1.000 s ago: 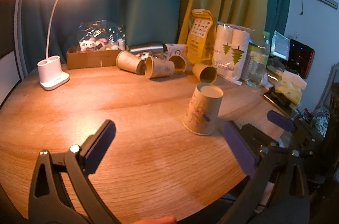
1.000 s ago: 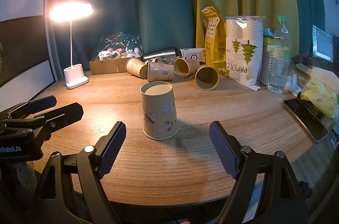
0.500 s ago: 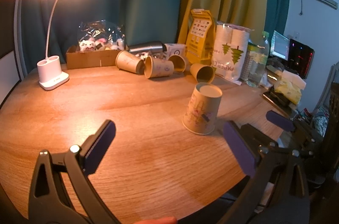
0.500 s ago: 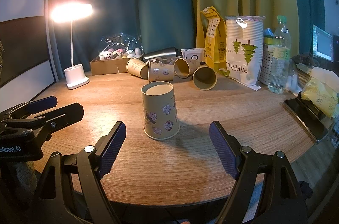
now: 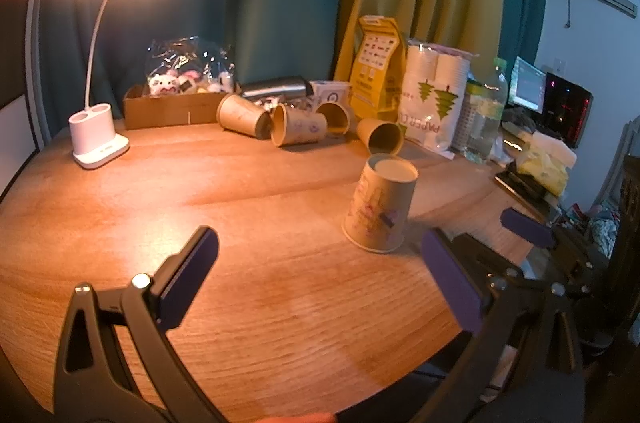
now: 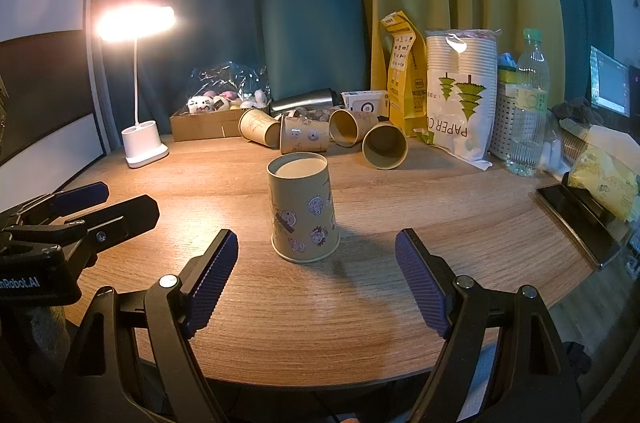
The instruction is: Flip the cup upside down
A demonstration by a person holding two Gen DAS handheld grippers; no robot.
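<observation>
Ahead of right gripper | cup inverted, apparently untouched | jaws apart

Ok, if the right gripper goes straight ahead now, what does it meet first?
Likely the upside-down paper cup, standing rim-down centred ahead of the open right gripper. It should pass between the fingers first; the tipped cups lie further back.

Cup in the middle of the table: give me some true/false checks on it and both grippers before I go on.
1. The cup stands with its wide rim down on the table. True.
2. The right gripper is shut on the cup. False: it is open, with the cup apart from both fingers.
3. The left gripper is open and holds nothing. True.
4. The lamp is off. False: it is lit.
5. Other cups lie on their sides behind it. True.
</observation>
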